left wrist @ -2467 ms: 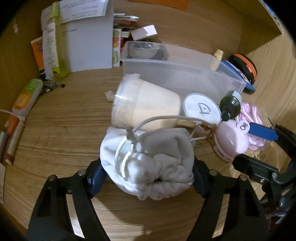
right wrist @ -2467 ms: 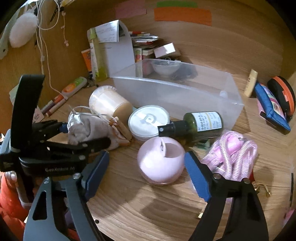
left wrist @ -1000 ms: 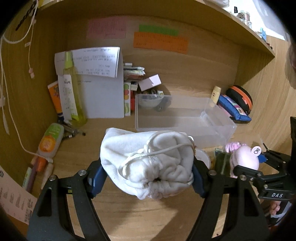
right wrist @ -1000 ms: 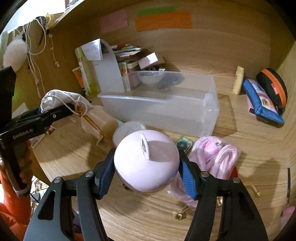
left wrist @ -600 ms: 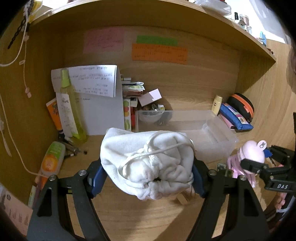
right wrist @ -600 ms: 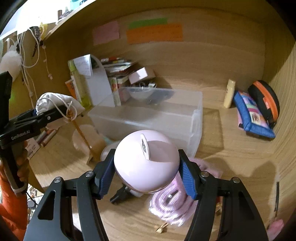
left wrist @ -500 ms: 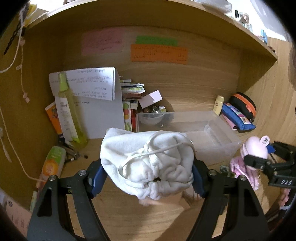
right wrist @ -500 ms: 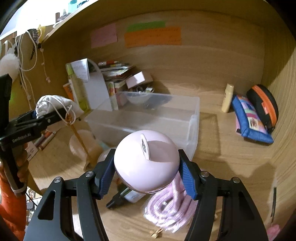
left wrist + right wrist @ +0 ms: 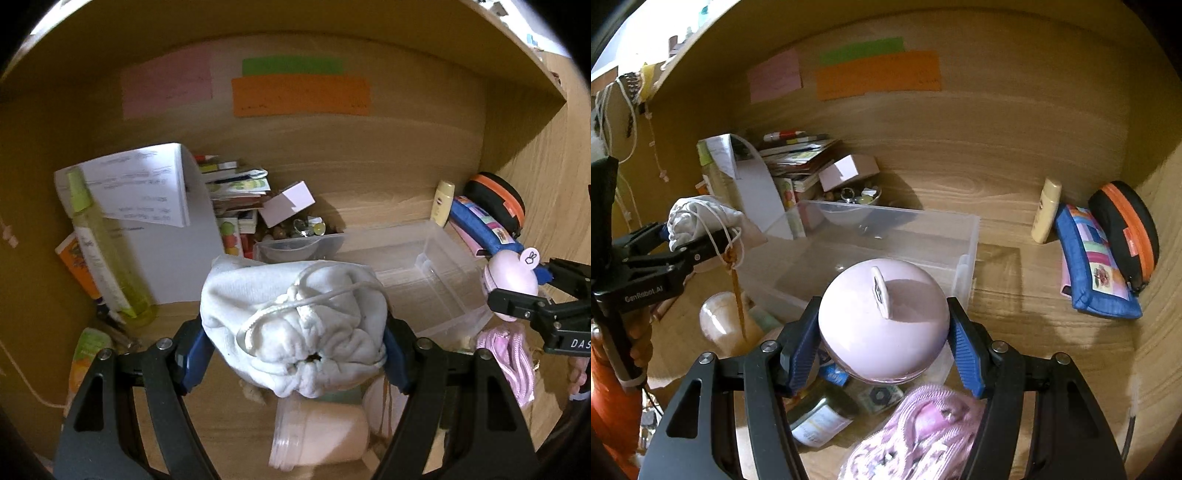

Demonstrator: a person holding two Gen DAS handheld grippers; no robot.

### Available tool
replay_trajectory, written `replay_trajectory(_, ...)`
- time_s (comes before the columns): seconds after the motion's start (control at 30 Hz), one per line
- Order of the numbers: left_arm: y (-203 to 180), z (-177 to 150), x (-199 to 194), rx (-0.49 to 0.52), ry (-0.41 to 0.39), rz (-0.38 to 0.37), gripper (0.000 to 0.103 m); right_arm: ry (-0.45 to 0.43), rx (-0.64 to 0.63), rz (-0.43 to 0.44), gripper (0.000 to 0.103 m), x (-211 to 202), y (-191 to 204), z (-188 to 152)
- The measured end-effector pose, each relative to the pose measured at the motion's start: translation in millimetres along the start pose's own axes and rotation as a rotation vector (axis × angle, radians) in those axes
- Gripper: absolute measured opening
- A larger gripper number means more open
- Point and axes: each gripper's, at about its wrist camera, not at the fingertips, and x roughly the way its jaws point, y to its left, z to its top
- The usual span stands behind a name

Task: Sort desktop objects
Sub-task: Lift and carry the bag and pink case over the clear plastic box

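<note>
Left gripper is clamping a white drawstring pouch above the desk — right gripper is gripping a pink domed case — both hanging just before the clear plastic bin

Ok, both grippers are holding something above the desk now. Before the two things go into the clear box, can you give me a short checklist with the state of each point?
1. Left gripper grips the white pouch between both pads: ok.
2. Right gripper grips the pink round case on both sides: ok.
3. Clear box has free room at its near end: ok; a bowl sits at the far end.
4. Pouch cord hangs loose below the gripper and may snag: not ok.
5. Both held things are clear of the desk clutter: ok.
6. Space between the two grippers is enough for lowering together: cannot tell.
</note>
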Motion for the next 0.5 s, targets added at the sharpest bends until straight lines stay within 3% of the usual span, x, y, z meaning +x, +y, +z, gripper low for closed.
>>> replay_trajectory(0.5, -7.0, 16.6, 54.2, 0.045, 0.099, -0.044, 0.076, 0.069, -0.047, -0.023, 0.060, 42.1, -11.5, 22.4)
